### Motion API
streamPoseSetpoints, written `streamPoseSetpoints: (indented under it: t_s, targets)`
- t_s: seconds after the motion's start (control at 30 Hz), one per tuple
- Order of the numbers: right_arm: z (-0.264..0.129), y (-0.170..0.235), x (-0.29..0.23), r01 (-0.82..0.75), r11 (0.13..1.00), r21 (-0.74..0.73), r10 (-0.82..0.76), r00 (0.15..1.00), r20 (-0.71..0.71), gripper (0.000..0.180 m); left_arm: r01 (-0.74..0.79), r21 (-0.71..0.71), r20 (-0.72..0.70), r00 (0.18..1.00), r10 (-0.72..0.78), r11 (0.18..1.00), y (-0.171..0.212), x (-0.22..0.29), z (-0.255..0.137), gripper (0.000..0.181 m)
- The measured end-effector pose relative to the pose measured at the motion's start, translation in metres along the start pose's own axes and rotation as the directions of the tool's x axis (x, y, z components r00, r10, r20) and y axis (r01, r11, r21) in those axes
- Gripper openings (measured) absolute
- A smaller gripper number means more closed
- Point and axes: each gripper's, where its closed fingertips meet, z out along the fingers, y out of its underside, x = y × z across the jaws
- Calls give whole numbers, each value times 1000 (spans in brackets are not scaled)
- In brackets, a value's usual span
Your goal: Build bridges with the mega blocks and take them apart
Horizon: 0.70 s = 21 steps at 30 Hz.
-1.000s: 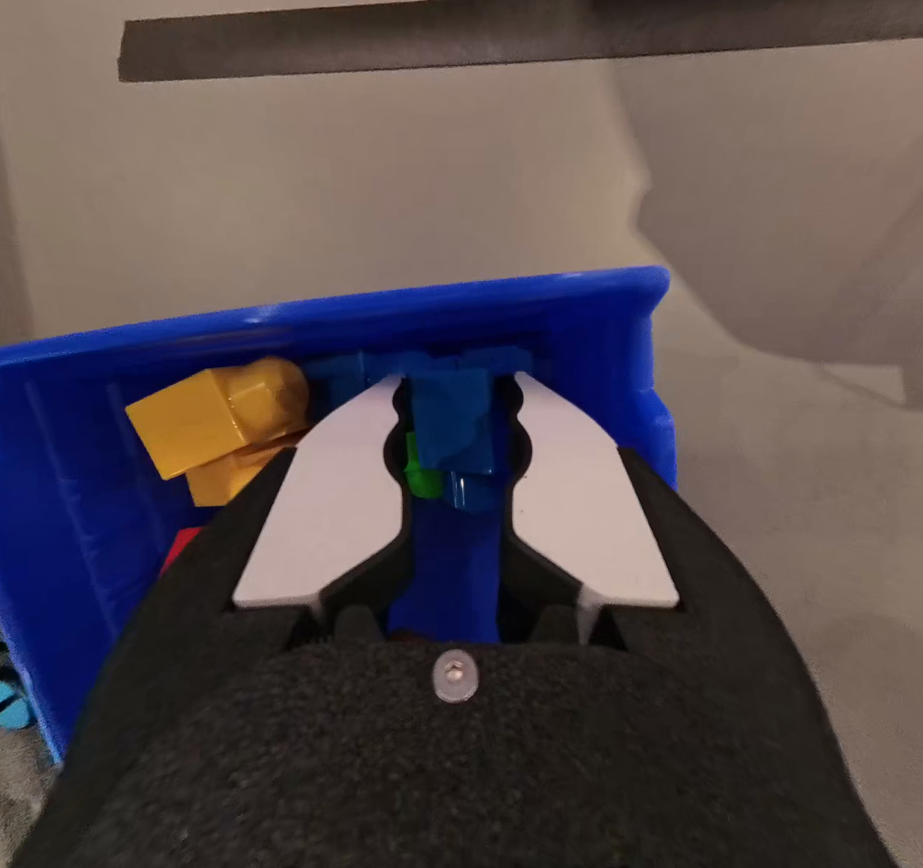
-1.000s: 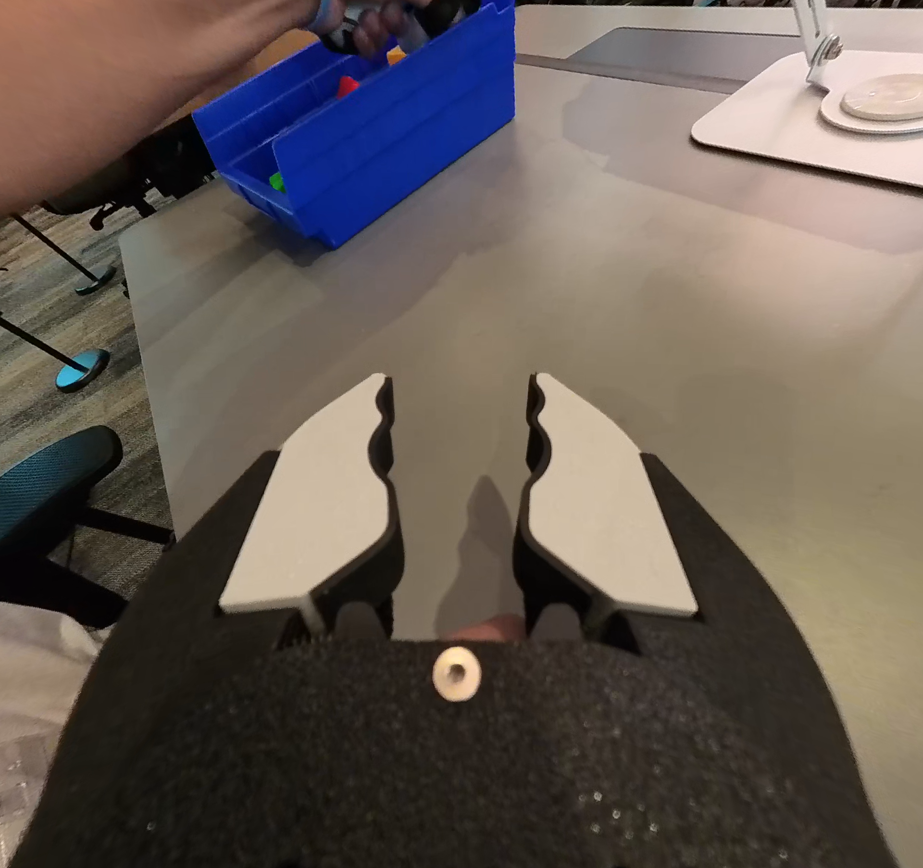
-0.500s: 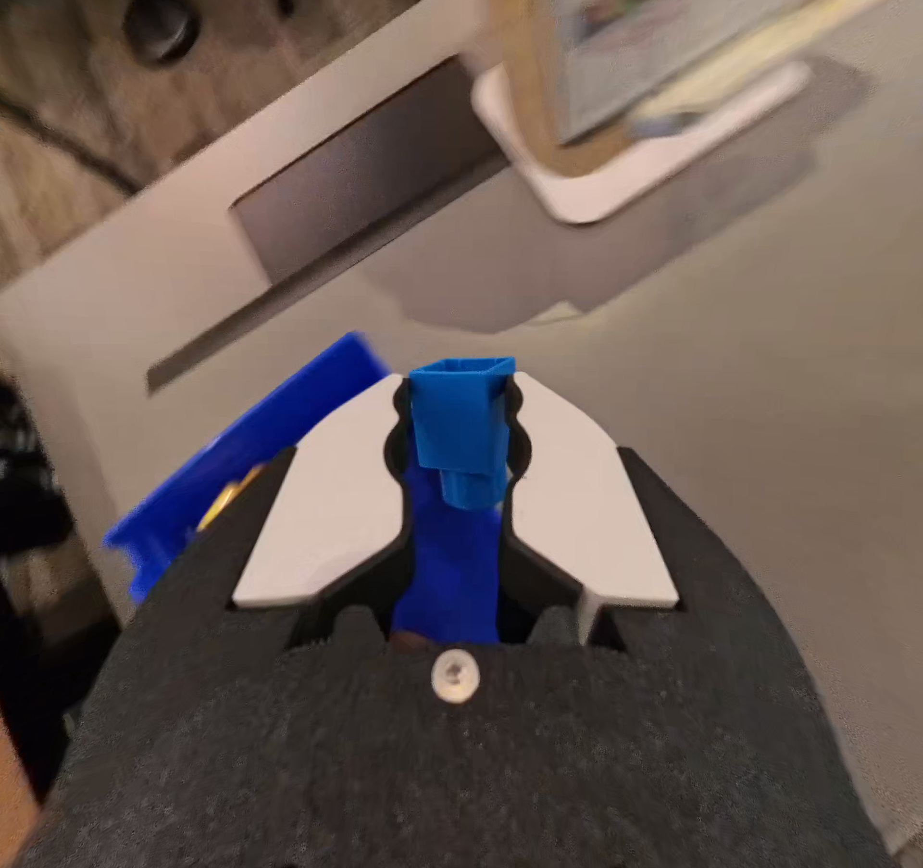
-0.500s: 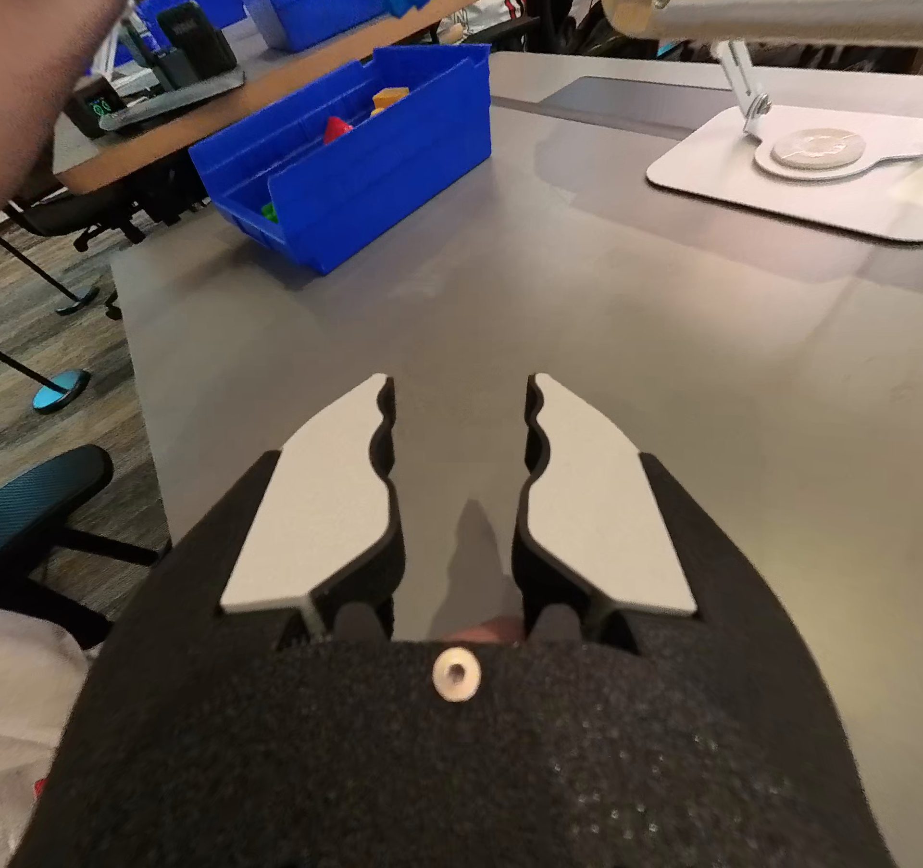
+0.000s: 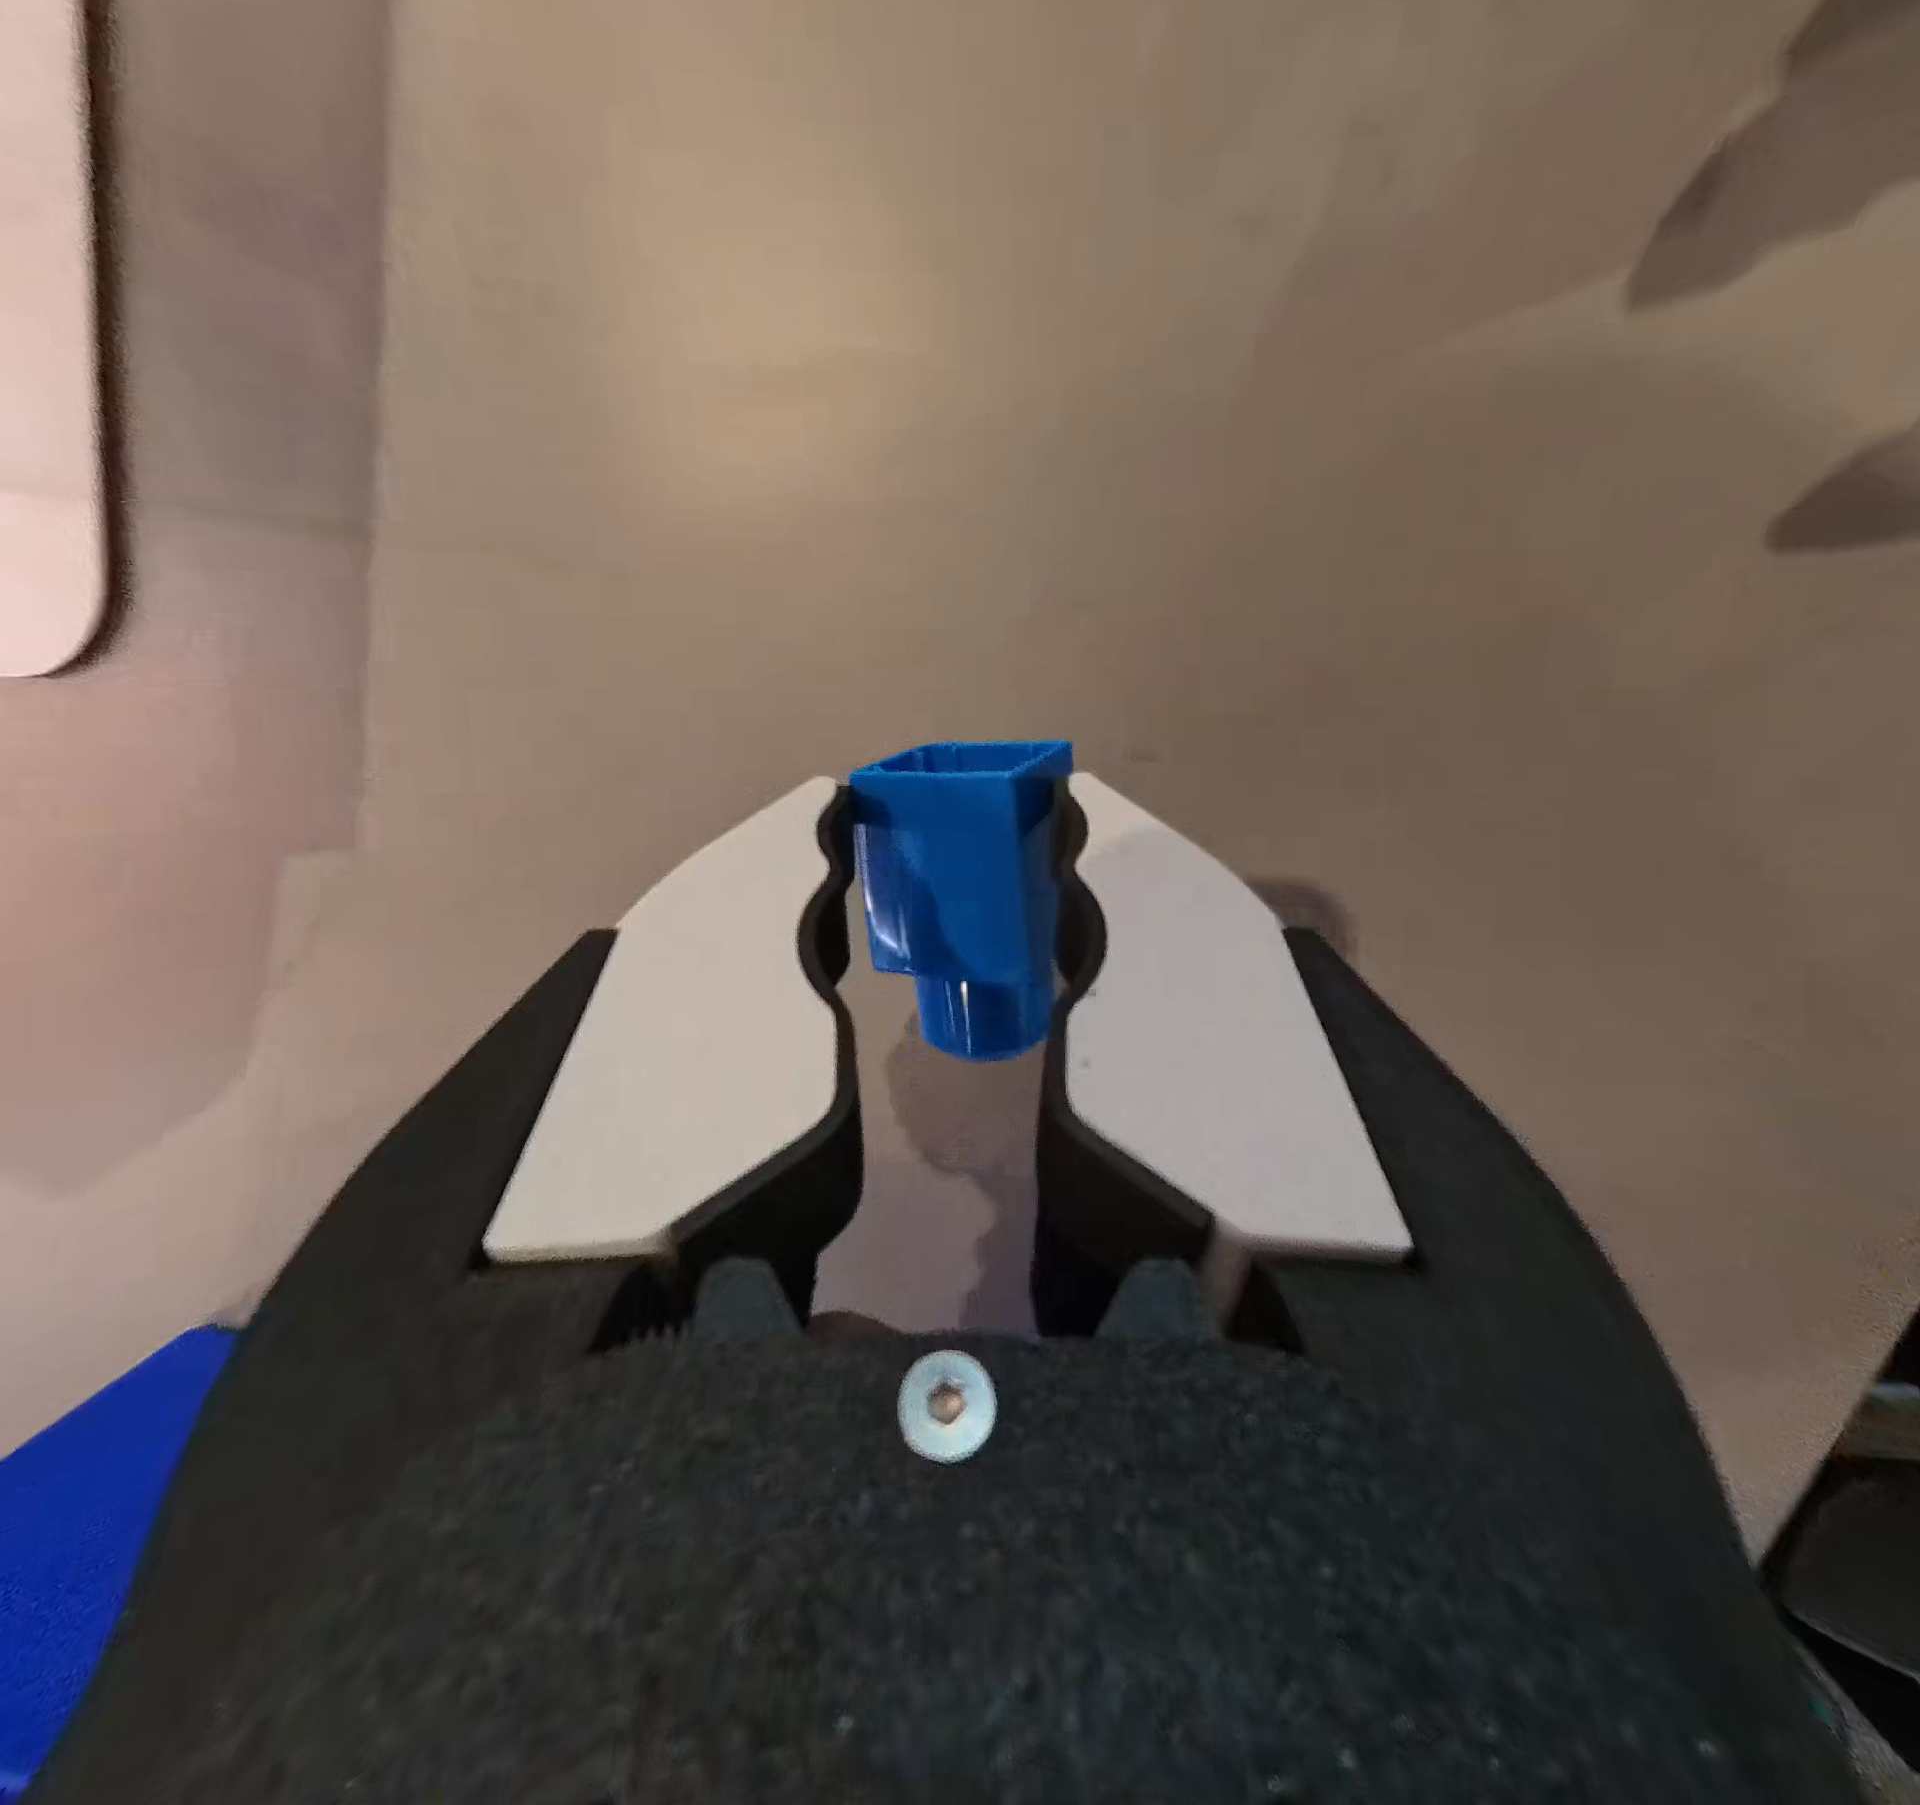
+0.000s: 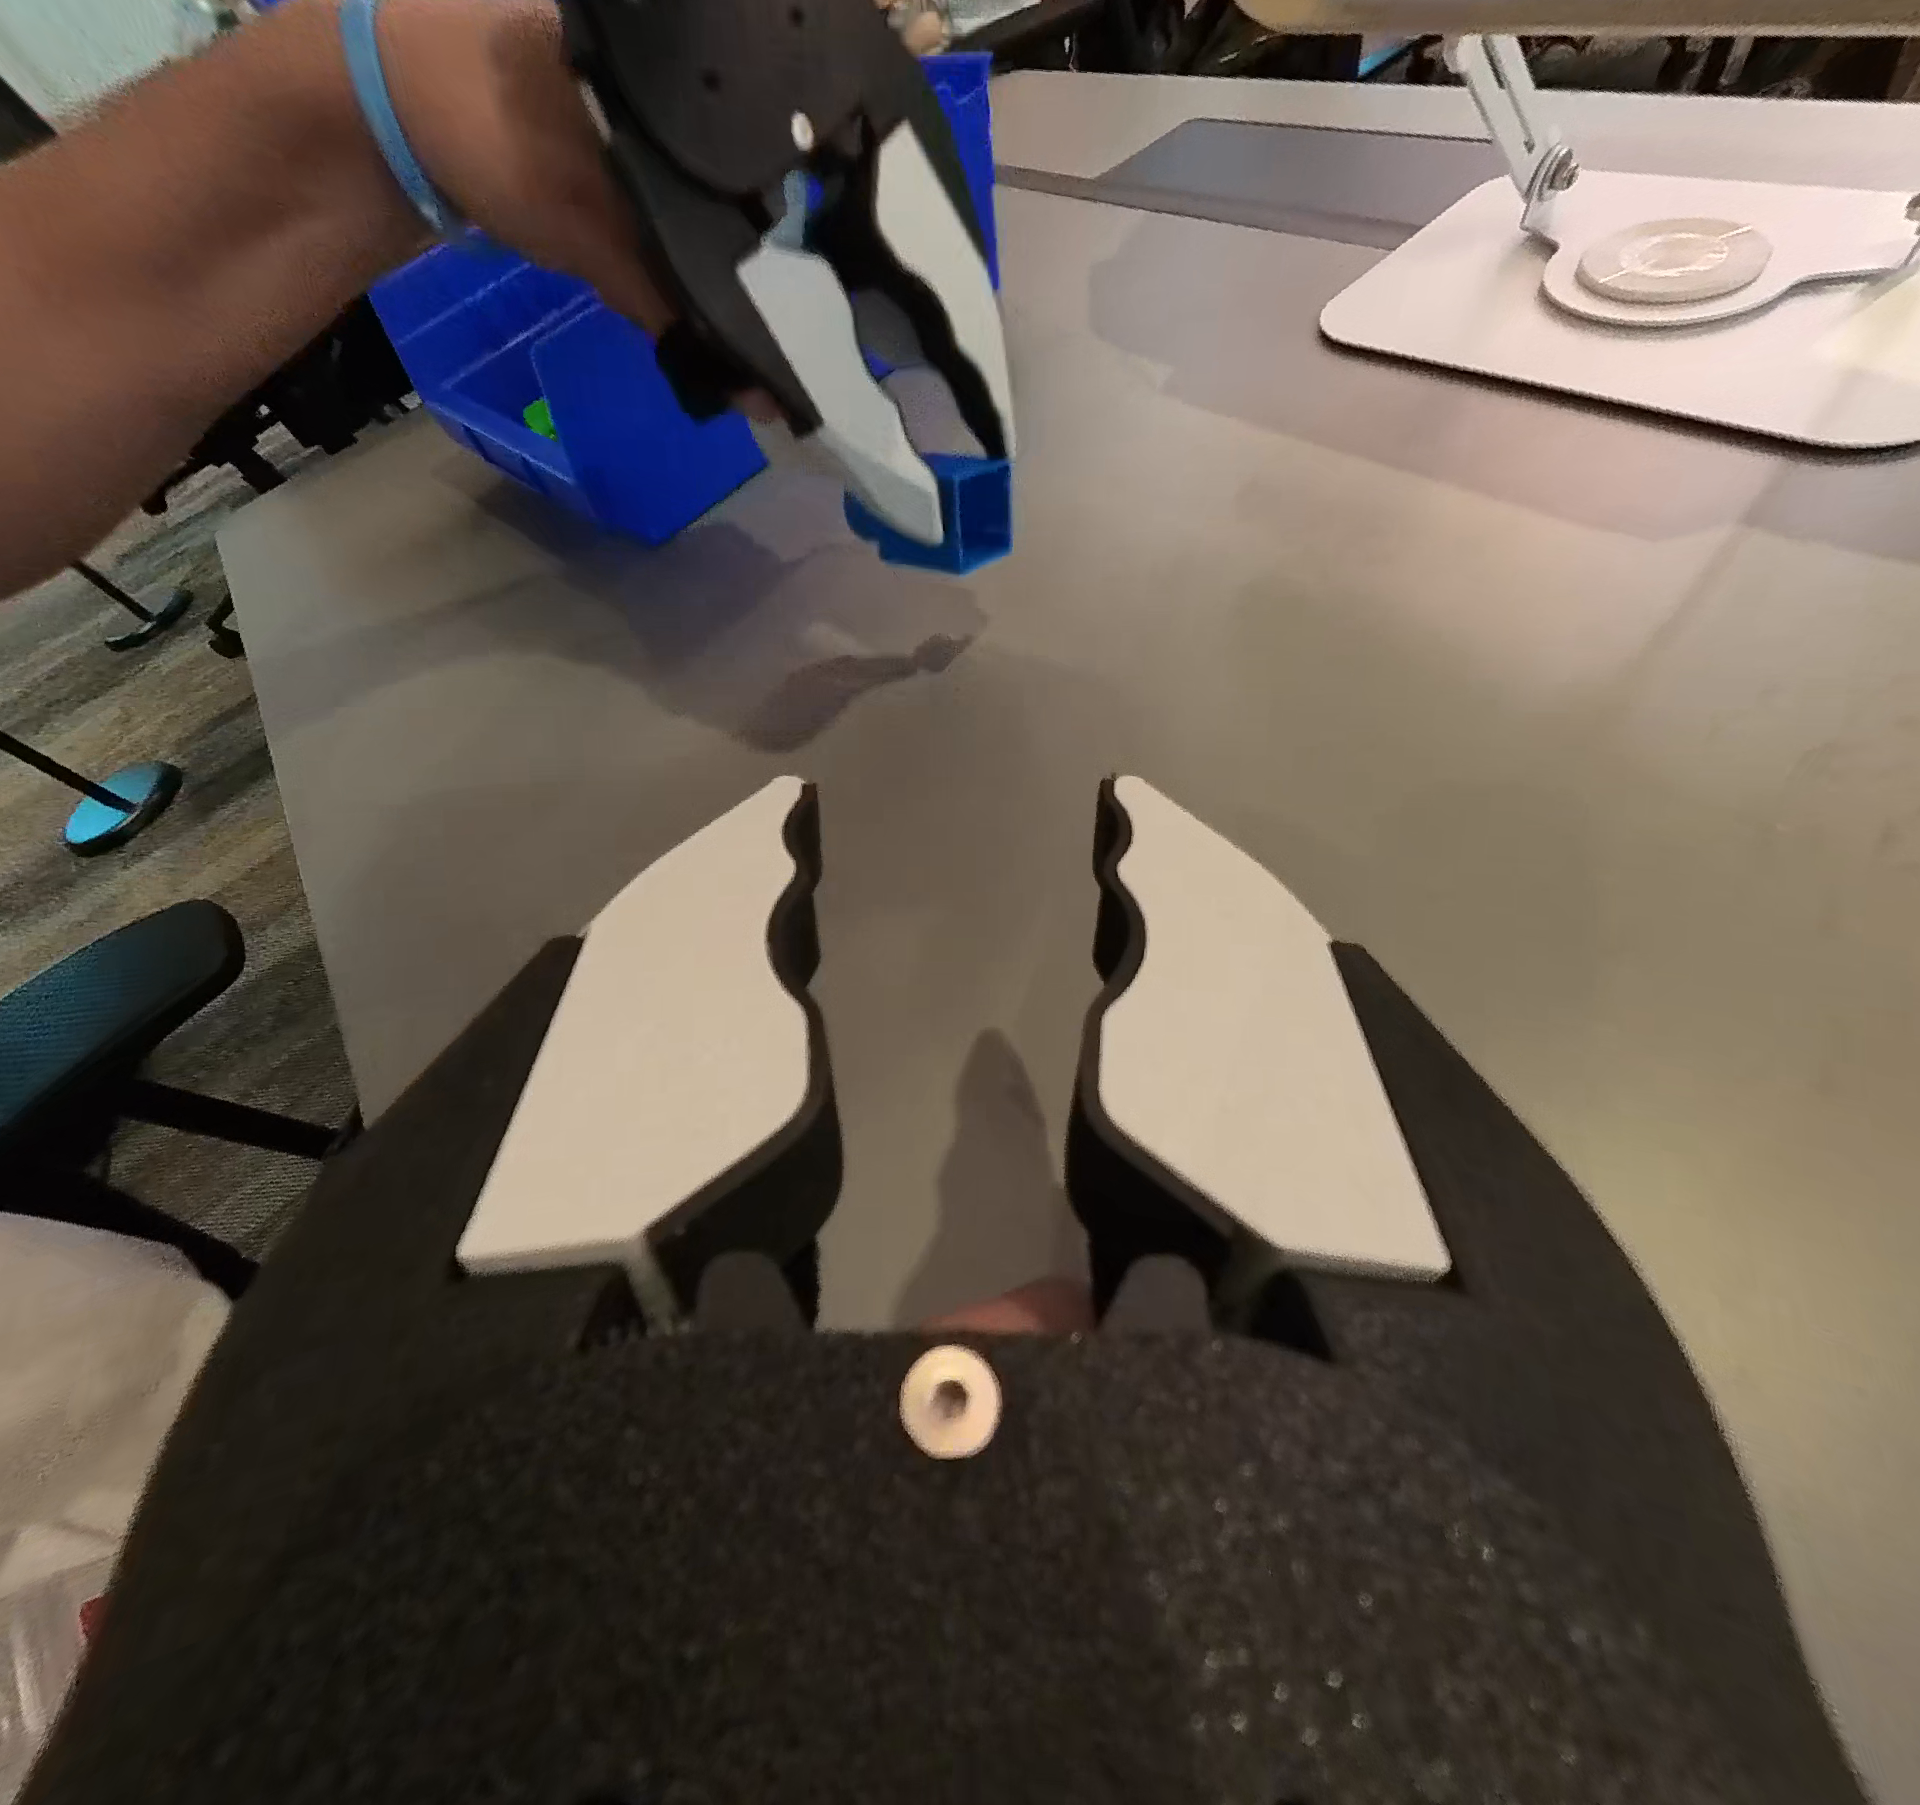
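Table (image 6: pixel 1455 820) lies bare across the frame's middle and right, its left edge near the blue bin (image 6: pixel 623 425). Left gripper (image 5: pixel 956 799) is clamped on a blue block (image 5: pixel 951 872), centre frame, hollow end pointing away, stud toward the camera; half a second ago it was beside the bin. Right gripper (image 6: pixel 951 799) stands apart, empty.

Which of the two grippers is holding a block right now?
The left gripper: its fingers clamp a blue block above the grey table. The right gripper is open, with only bare table between its fingers.
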Motion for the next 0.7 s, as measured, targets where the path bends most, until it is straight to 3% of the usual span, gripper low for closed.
streamPoseSetpoints:
  t_s: [0.4, 0.5, 0.6, 0.7]
  targets:
    - [-3, -1, -4, 20, 1000, -5, -20, 1000, -1, 50, -8, 17, -10, 1000, 8, 1000, 11, 16, 23, 36]
    - [-2, 0, -6, 24, 1000, -12, -24, 1000, 7, 50, 23, 42, -10, 1000, -22, 999, 14, 18, 20, 53]
    - [-3, -1, -9, 27, 1000, -11, -26, 1000, 16, 50, 107, 152, 10, 994, -110, 983, 18, 19, 0, 59]
    - [-3, -1, -8, 26, 1000, -9, -26, 999, 18, 50, 240, 364, 67, 957, -282, 900, 28, 12, -51, 61]
